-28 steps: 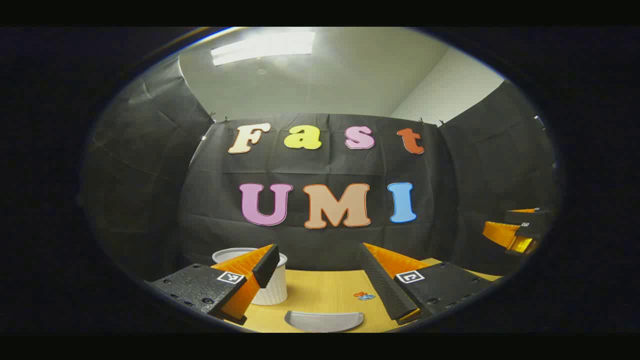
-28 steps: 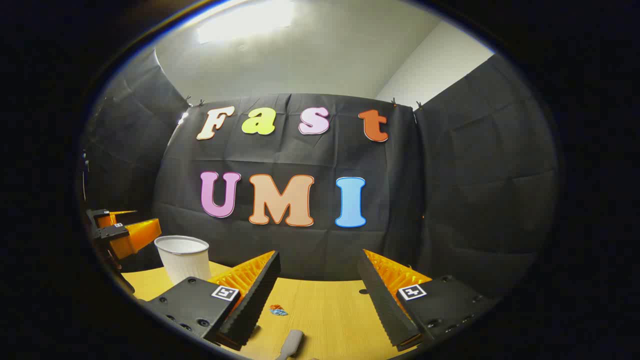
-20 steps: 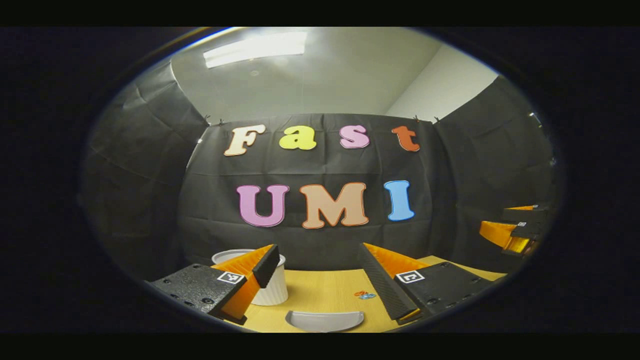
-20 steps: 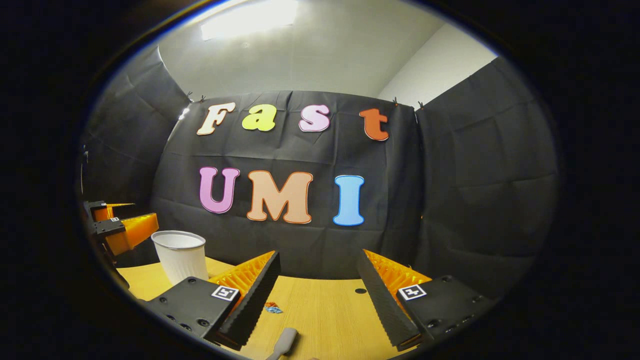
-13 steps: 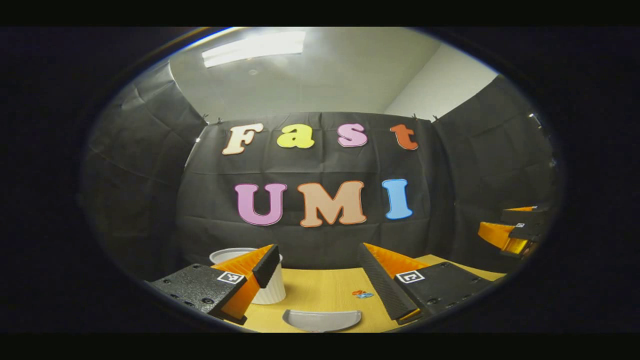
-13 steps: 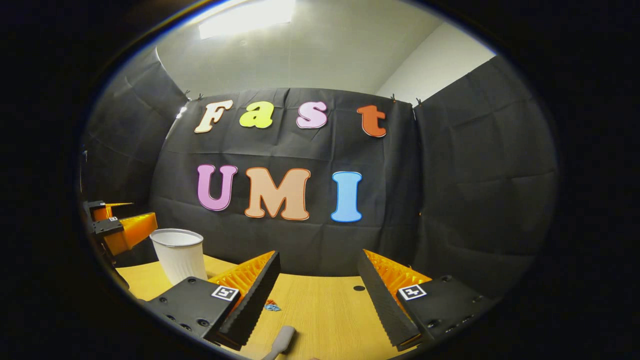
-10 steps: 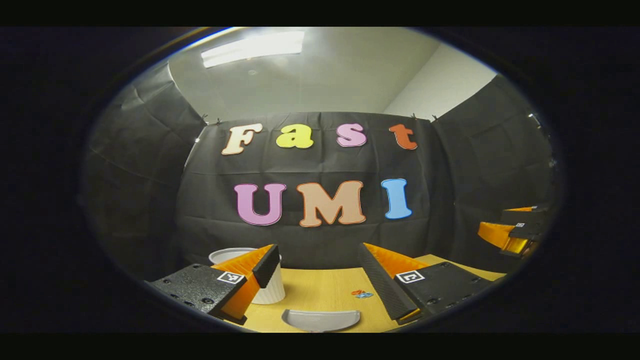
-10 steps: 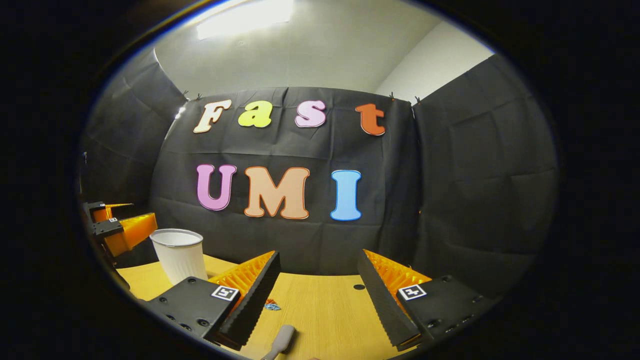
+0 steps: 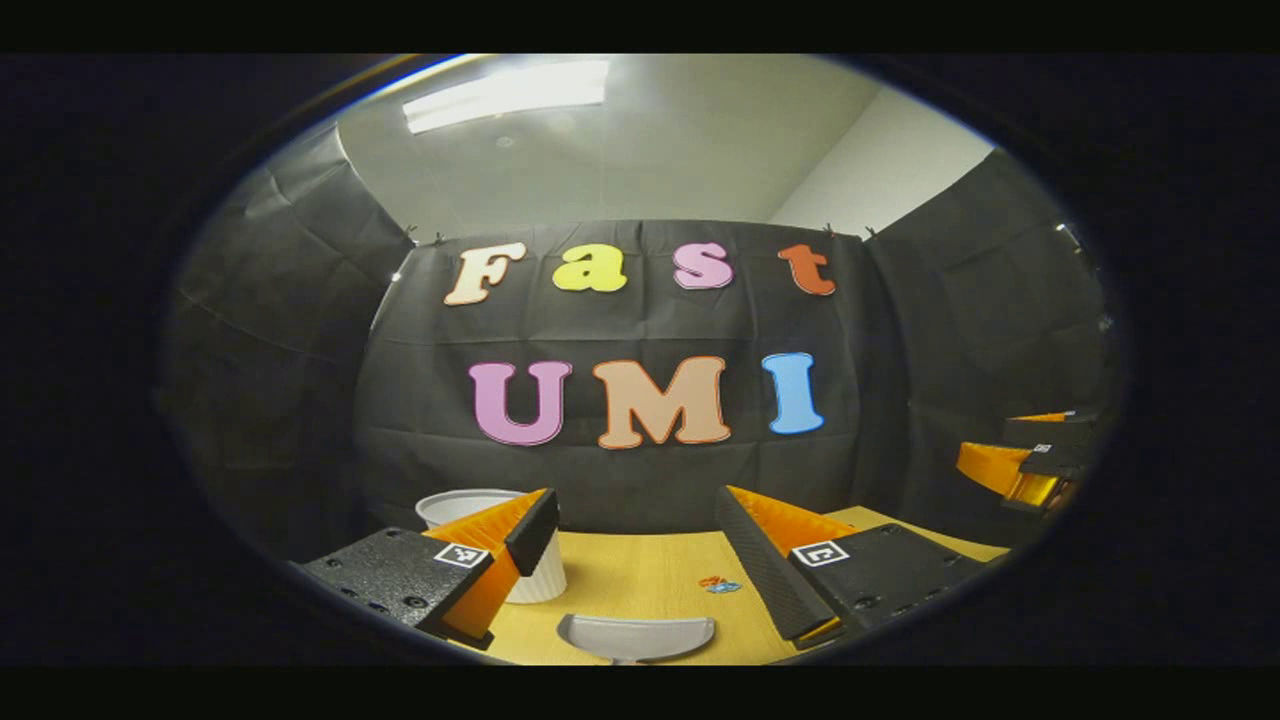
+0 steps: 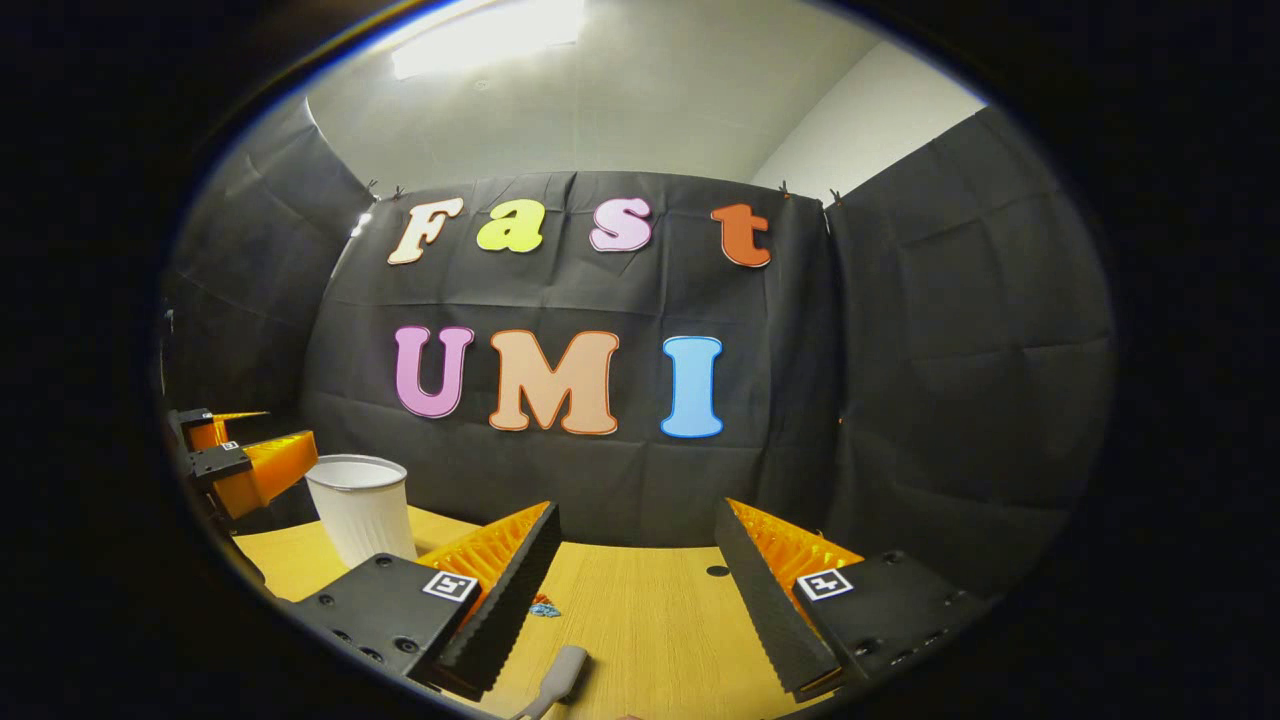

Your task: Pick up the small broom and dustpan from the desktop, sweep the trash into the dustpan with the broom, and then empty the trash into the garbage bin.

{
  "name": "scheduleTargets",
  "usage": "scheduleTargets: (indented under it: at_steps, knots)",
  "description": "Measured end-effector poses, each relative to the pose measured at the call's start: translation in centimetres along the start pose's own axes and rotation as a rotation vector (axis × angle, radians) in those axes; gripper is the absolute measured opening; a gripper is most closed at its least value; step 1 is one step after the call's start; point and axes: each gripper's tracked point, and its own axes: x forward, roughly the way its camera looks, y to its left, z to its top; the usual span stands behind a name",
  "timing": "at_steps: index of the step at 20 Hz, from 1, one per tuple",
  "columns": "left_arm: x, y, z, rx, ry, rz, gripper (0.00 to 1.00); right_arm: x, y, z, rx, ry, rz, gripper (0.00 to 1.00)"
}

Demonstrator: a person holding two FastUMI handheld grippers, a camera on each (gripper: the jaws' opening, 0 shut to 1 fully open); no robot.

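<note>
Jaws wide on both grippers; ribbed white bin [image 10: 362, 507], curved dustpan [image 9: 636, 637].

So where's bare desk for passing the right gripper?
Bare wood runs from the broom handle rightward past the small hole to the desk edge. Tighter leftward, by the trash and white bin.

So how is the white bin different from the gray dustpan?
The bin stands tall and upright on the desk, with ribbed sides and a round open top; the dustpan lies low and flat, with a curved edge. The bin is white, the dustpan gray. The bin sits farther back, by the booth wall; the dustpan lies nearer, between the left gripper fingers. Both rest on the desk, untouched.
</note>
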Motion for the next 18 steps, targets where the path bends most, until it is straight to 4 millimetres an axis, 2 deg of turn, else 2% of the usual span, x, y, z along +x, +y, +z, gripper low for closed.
scheduleTargets:
  at_steps: [11,18]
  knots:
    - [-0.6,-0.3,0.4,0.017,-0.003,0.006,0.94,-0.4,0.3,0.4,0.015,-0.007,0.020,0.99]
    - [-1.3,-0.2,-0.1,0.022,0.009,0.015,0.94,-0.9,0.7,-0.3,0.021,0.003,0.042,0.99]
